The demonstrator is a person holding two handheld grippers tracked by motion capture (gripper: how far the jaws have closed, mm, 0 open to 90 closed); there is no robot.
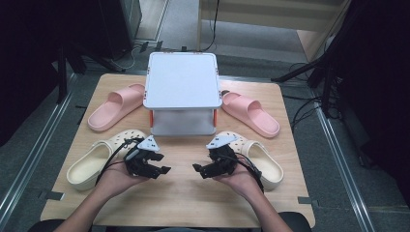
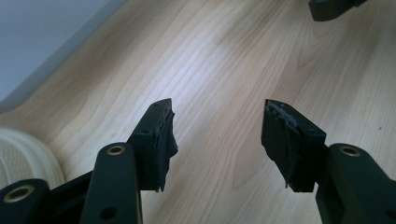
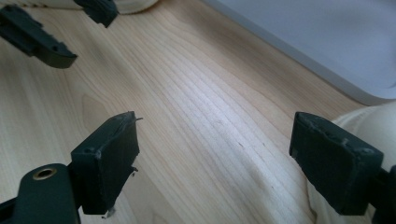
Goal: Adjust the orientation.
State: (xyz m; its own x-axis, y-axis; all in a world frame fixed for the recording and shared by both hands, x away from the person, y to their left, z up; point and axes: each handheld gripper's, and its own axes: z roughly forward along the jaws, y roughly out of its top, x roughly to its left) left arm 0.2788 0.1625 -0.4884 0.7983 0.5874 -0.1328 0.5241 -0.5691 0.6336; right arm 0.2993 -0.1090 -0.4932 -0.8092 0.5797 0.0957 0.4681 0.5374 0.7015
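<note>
high view: left gripper [image 1: 163, 164] and right gripper [image 1: 197, 169] both hover over bare wood near table centre-front, tips facing each other, well apart, nothing between the jaws of either. left gripper view confirms its jaws spread wide over plain tabletop; right gripper view same, jaws spread wide, empty.

nearest things: left cream clog [image 1: 99, 159] lies at 9 o'clock of the left gripper, just beside the hand, toe pointing toward 1 o'clock. right cream clog [image 1: 261, 159] sits at 3 o'clock of the right gripper, just beside that hand, toe toward 11 o'clock. in the left gripper view a sliver of the left clog [image 2: 23, 158] shows at the lower left edge; in the right gripper view the right clog [image 3: 373, 121] sits right behind the right-hand jaw, cannot tell if touching.

further out: white two-tier rack [image 1: 182, 79] at 12 o'clock of both grippers, flat top bare, lower shelf looks bare as far as visible. left pink slide [image 1: 116, 106] at 9 o'clock of the rack, right pink slide [image 1: 251, 113] at 3 o'clock, both on the wooden table [image 1: 179, 203], outside the rack. all four shoes lie on the tabletop.
</note>
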